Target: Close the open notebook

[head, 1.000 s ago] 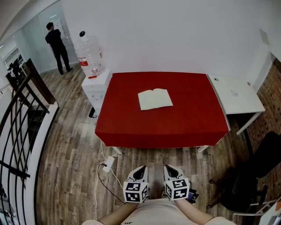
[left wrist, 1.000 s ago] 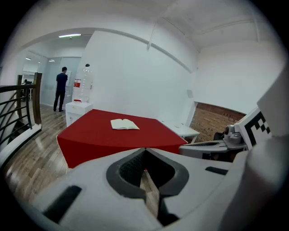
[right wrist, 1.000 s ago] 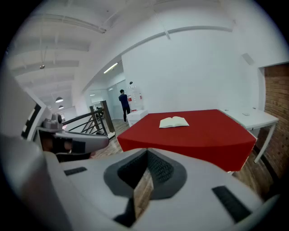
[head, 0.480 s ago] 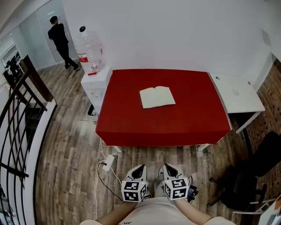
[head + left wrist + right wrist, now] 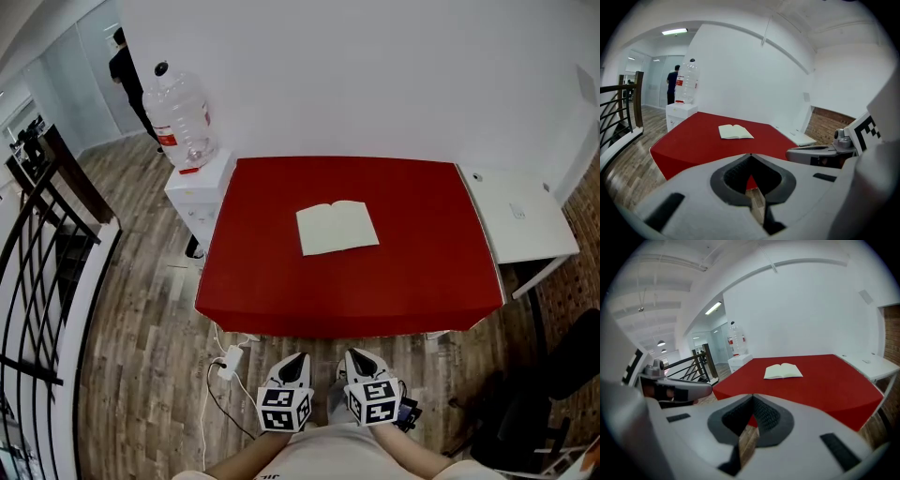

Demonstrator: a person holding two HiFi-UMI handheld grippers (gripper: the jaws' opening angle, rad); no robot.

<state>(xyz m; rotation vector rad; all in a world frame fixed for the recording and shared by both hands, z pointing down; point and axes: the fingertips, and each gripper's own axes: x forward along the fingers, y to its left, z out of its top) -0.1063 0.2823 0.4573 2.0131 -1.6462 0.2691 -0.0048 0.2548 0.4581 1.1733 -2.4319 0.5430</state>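
Observation:
An open notebook (image 5: 337,228) with cream pages lies flat near the middle of the red table (image 5: 347,291). It also shows in the left gripper view as the notebook (image 5: 735,131) and in the right gripper view as the notebook (image 5: 783,371), far ahead of the jaws. My left gripper (image 5: 296,360) and right gripper (image 5: 360,358) hang side by side over the wooden floor, short of the table's near edge. Both are shut with nothing between the jaws, as the left gripper (image 5: 750,155) and right gripper (image 5: 753,397) show close up.
A large water bottle (image 5: 180,114) stands on a white cabinet (image 5: 192,187) left of the table. A white side table (image 5: 520,216) adjoins the right end. A black railing (image 5: 37,244) runs at far left. A cable and plug (image 5: 228,361) lie on the floor. A person (image 5: 127,70) stands far back.
The table and notebook have drawn closer and lower in the head view as both grippers came forward toward the table edge. The person at the back has moved further away.

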